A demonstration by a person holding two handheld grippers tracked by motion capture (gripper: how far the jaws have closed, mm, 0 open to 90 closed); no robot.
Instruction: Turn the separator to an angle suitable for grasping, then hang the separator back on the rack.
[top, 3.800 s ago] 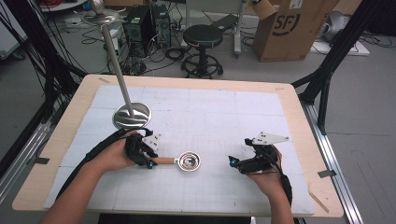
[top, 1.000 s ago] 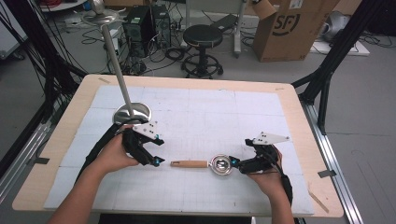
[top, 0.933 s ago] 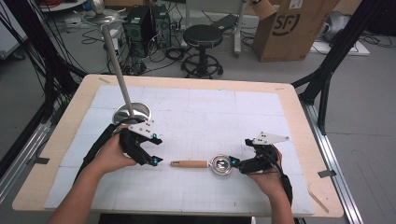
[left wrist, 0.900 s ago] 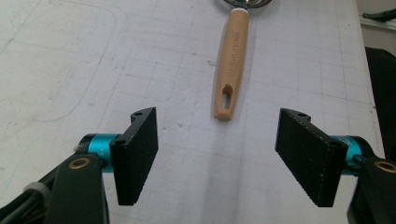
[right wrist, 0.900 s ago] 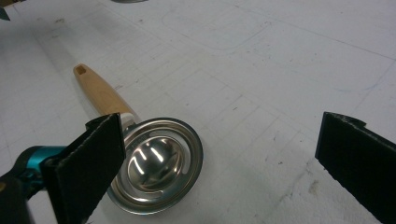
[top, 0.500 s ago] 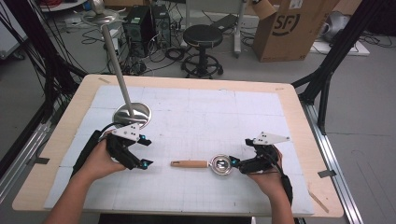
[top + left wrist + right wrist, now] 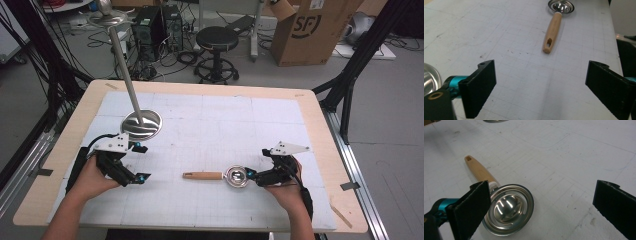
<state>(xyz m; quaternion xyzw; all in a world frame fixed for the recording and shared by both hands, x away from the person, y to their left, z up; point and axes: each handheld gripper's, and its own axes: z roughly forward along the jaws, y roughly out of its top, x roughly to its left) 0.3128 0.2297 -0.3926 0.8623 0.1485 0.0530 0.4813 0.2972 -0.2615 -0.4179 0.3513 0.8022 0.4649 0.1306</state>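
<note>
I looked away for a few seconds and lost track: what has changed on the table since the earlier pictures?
The steel measuring scoop with the wooden handle was slid rightward across the white mat to the right gripper. The left gripper let go of the handle, its jaws have just been opening with nothing between them, and it drew back to the left. The right gripper, open beside the bowl, and the round metal stand base stayed put.

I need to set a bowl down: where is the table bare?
Bare: the far right stretch beyond the right claw, and the near strip between both hands. Crowded: around the measuring spoon by that claw, and the steel stand base near the left claw.
</note>
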